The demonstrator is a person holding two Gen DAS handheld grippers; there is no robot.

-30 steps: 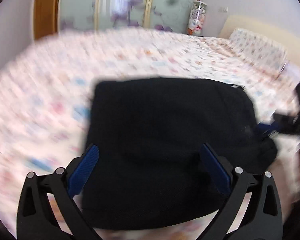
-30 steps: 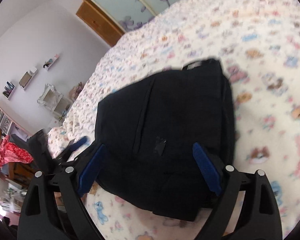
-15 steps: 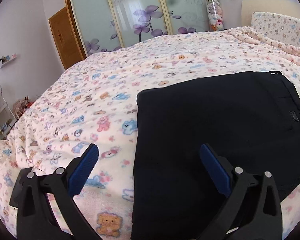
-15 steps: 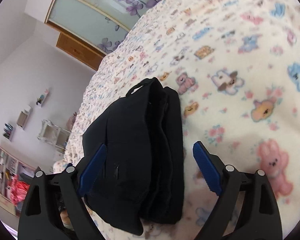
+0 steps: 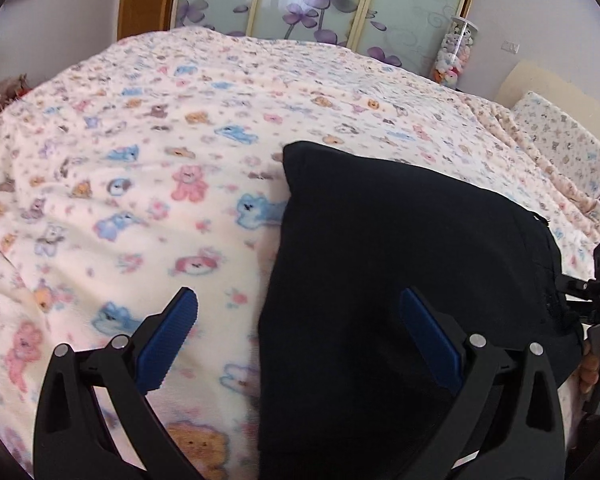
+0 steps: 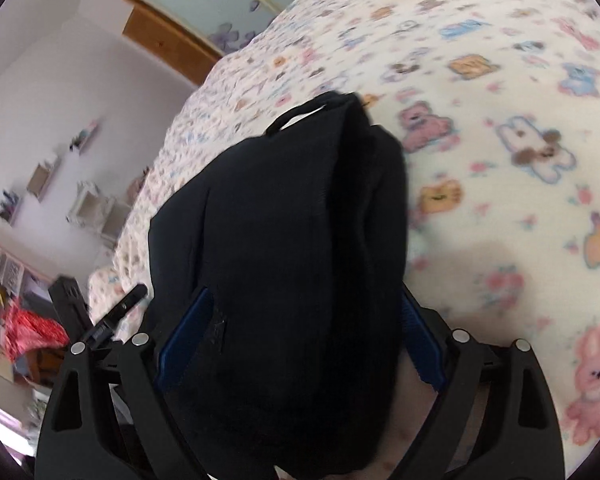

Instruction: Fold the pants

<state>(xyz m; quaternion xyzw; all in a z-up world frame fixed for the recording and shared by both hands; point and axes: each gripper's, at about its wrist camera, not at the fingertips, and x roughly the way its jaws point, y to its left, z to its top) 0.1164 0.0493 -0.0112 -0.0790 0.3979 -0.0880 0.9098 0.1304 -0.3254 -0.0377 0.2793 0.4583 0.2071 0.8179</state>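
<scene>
A: While the pants (image 5: pixel 400 280) lie as a dark, compact bundle on the teddy-print bedspread (image 5: pixel 140 168), what is each tool doing?

B: Take the bundle as the landmark. The left gripper (image 5: pixel 296 340) hangs at its near left edge with jaws wide apart and nothing between them: 1 blue pad over the bedspread just beside the bundle, the other over the black cloth. The right gripper (image 6: pixel 300 340) sits at the bundle's near end, jaws also spread, straddling the stacked layers so that cloth partly hides both pads. I cannot tell if they press the cloth.

A: So how far along is the folding?

B: Nearly done, I judge. Several layers show stacked at the bundle's right side in the right wrist view, and a small loop (image 6: pixel 296 116) sticks up at its far end.

A: How should this step go?

B: If another fold is wanted, close the right jaws on all layers at once, not only the top 1, and lift low so the stack stays aligned. The left tool should press the bundle's left edge flat, keeping clear of the bedspread so it does not drag.
</scene>
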